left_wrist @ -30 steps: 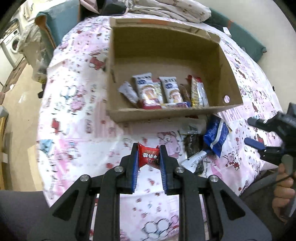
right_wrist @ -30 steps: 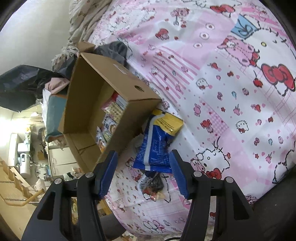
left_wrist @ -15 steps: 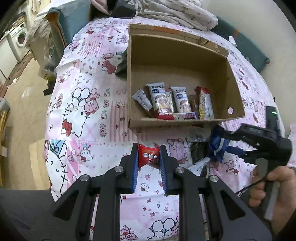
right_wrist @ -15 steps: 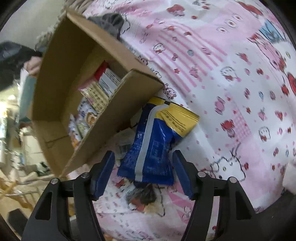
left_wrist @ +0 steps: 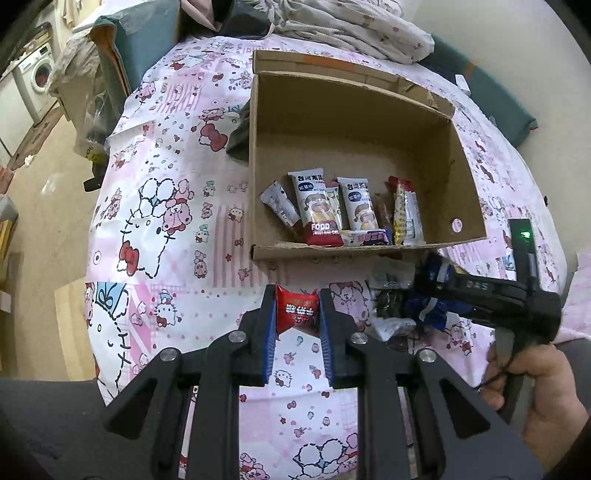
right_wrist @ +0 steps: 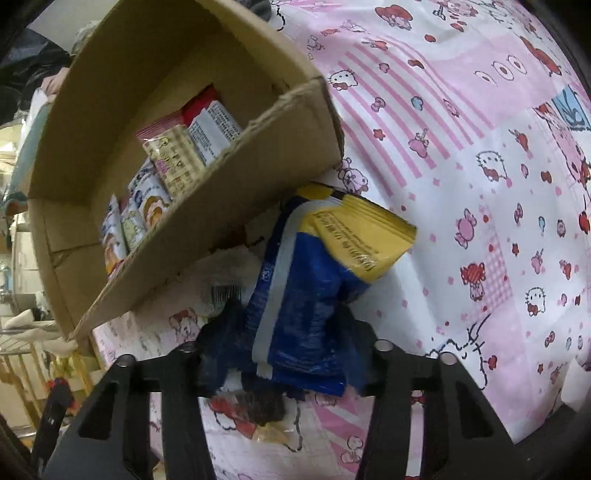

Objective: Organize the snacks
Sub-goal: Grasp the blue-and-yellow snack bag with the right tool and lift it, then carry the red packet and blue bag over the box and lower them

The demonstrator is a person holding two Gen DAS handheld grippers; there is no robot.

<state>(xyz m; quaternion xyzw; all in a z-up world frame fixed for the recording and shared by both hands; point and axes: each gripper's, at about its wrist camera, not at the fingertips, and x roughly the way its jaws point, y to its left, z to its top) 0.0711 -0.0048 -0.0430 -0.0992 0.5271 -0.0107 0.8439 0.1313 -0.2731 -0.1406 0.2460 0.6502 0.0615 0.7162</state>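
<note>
My left gripper [left_wrist: 297, 317] is shut on a small red snack packet [left_wrist: 297, 309], held above the pink cloth in front of the cardboard box [left_wrist: 258, 147]. Several snack bars [left_wrist: 321, 206] lie in a row along the box's near wall. My right gripper [right_wrist: 284, 332] straddles a blue and yellow snack bag [right_wrist: 306, 295] lying by the box's corner [right_wrist: 258, 155]; its fingers press against the bag's sides. In the left wrist view the right gripper [left_wrist: 424, 295] is over the loose snack pile.
A dark wrapper [right_wrist: 258, 406] and white packets [left_wrist: 391, 325] lie under and beside the blue bag. The table is covered by a pink cartoon cloth [left_wrist: 166, 221]. Bedding [left_wrist: 351, 26] is piled behind the box. The floor and a washing machine [left_wrist: 37, 74] are at left.
My right gripper has moved in over the blue and yellow bag and closed from wide open onto its sides. My left gripper kept the red packet and pulled back slightly.
</note>
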